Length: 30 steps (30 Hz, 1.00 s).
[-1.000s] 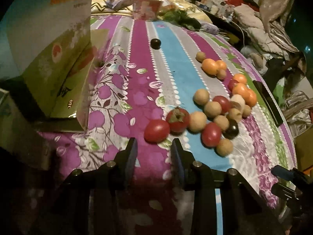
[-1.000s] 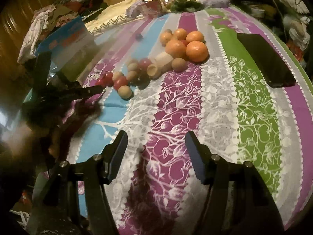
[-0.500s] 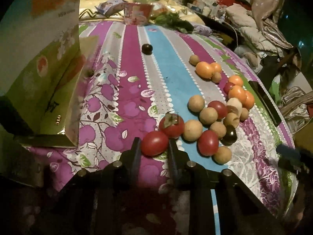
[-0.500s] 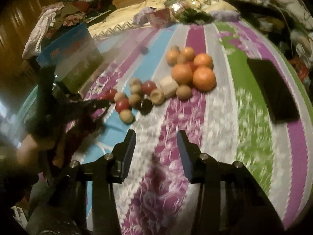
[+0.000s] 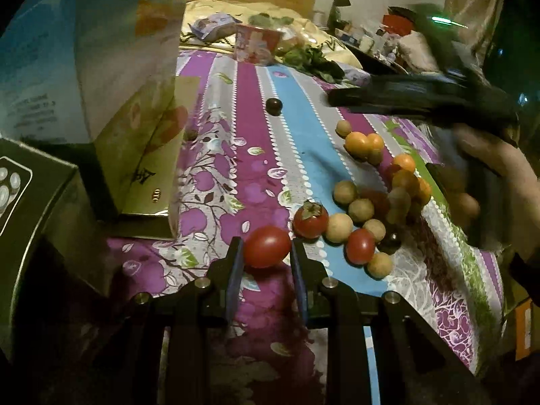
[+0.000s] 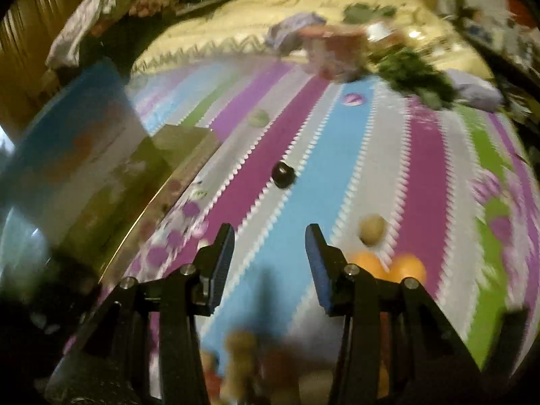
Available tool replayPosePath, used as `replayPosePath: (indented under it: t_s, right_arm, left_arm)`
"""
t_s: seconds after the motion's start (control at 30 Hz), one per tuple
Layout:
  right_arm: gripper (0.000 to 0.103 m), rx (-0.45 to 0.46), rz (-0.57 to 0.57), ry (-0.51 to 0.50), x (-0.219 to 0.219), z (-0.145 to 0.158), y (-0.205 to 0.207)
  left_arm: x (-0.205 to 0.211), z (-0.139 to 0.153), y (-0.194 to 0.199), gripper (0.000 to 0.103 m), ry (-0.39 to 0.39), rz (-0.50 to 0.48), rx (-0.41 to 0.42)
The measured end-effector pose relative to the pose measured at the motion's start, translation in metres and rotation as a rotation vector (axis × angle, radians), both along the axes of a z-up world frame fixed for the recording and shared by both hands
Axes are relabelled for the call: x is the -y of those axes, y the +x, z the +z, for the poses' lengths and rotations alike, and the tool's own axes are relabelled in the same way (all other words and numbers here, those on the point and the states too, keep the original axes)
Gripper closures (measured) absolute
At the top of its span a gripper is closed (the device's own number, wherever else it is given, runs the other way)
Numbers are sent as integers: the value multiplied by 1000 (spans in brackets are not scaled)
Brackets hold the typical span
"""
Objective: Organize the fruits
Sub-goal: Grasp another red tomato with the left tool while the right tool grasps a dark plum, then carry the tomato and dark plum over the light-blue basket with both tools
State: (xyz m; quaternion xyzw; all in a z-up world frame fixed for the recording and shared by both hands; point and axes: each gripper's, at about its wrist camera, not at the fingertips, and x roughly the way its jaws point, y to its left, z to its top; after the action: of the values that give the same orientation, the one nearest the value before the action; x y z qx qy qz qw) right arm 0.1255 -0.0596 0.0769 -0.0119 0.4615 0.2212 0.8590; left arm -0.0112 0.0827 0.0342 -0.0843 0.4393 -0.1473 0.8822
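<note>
A: Left wrist view: left hand-held gripper (image 5: pixel 266 253) pinches a red tomato (image 5: pixel 266 250) above the striped bedspread (image 5: pixel 297 128).

B: Right hand-held gripper (image 6: pixel 270 243): parted, holding nothing, above the same bedspread.

The left tool (image 5: pixel 266 253) rises from the bottom centre of its view, pointing steeply down, its blue-padded fingers (image 5: pixel 234 270) clamped on a red tomato (image 5: pixel 266 250). The right tool (image 6: pixel 270 246) stands parted with nothing between its fingers. In the left view it crosses the upper right, gripped by a hand (image 5: pixel 499 175).
</note>
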Motion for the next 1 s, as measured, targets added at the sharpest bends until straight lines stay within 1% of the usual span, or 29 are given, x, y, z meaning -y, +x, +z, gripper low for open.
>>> replayPosePath:
  t_s: [0.07, 0.17, 0.4, 0.43, 0.47, 0.53, 0.6, 0.67, 0.77, 0.9, 1.0]
  right_arm:
    - [59, -20, 13, -17, -13, -11, 20]
    - [59, -53, -8, -38, -22, -28, 47]
    - [59, -85, -40, -62, -30, -45, 76]
    - [64, -88, -42, -71, -32, -47, 79]
    - [77, -95, -45, -79, -33, -49, 80]
    - [76, -108, -56, -84, -33, -53, 82]
    - [77, -102, -61, -85, -32, -52, 78]
    - [77, -92, -70, -82, -29, -46, 70]
    - [77, -62, -89, -67, -16, -24, 47]
    - [77, -14, -112, -42, 0, 17, -4]
    - [77, 13, -121, -21, 7, 43, -42]
  left_arm:
    - [-2, -1, 1, 75, -13, 5, -4]
    - [-3, -3, 2, 75, -25, 10, -14]
    - [2, -10, 4, 75, -35, 0, -31]
    - [2, -10, 4, 75, -36, -1, -31]
    - [2, -10, 4, 75, -36, 0, -33]
    - [2, -10, 5, 75, -37, 3, -34]
    - [3, -9, 4, 75, -37, 7, -36]
    - [2, -6, 2, 75, -35, 11, -33]
    - [0, 7, 0, 75, -38, 18, -19]
    - [-1, 38, -8, 75, -31, 23, 20]
    - [-11, 66, -20, 75, -15, 53, 44]
